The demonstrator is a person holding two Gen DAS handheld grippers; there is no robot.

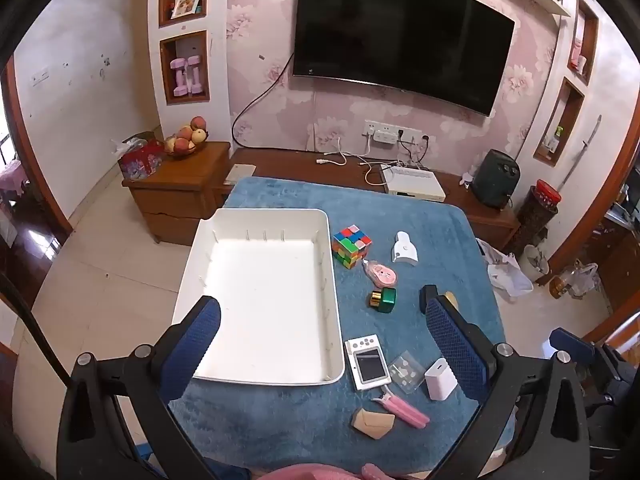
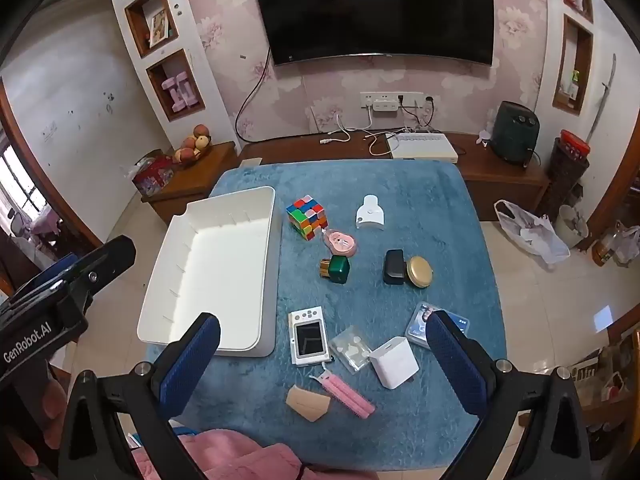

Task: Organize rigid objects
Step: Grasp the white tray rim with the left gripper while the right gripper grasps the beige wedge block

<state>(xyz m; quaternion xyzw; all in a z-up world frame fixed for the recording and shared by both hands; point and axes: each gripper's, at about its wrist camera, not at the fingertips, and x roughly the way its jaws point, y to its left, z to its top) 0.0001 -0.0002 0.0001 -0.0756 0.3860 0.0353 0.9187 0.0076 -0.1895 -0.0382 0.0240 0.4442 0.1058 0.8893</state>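
Rigid objects, twelve counted in the right wrist view, lie scattered on the blue-covered tabletop (image 2: 400, 184) to the right of one white tray (image 2: 208, 272), which holds nothing. Farthest back sit one multicoloured puzzle cube (image 2: 307, 216) and one white scoop-shaped piece (image 2: 370, 213); just in front of the cube is one pink correction-tape dispenser (image 2: 340, 242), then one green block with a gold end (image 2: 335, 269). To the right, one black case (image 2: 393, 266) touches one round gold tin (image 2: 419, 272). Nearer lie one white device with a screen (image 2: 308, 336), one clear plastic packet (image 2: 352, 348), one white cube-shaped charger (image 2: 394, 361) and one blue-printed card packet (image 2: 420, 324), partly hidden by a finger. At the near edge are one pink clip (image 2: 346, 394) and one tan folded piece (image 2: 308, 403). The left hand-held gripper (image 1: 322, 344) hovers with fingers spread wide over the tray's near corner and the tabletop, holding nothing; the right hand-held gripper (image 2: 322, 354) likewise stands wide apart above the near objects, empty. Pink fabric (image 2: 224, 456) shows at the bottom edge.
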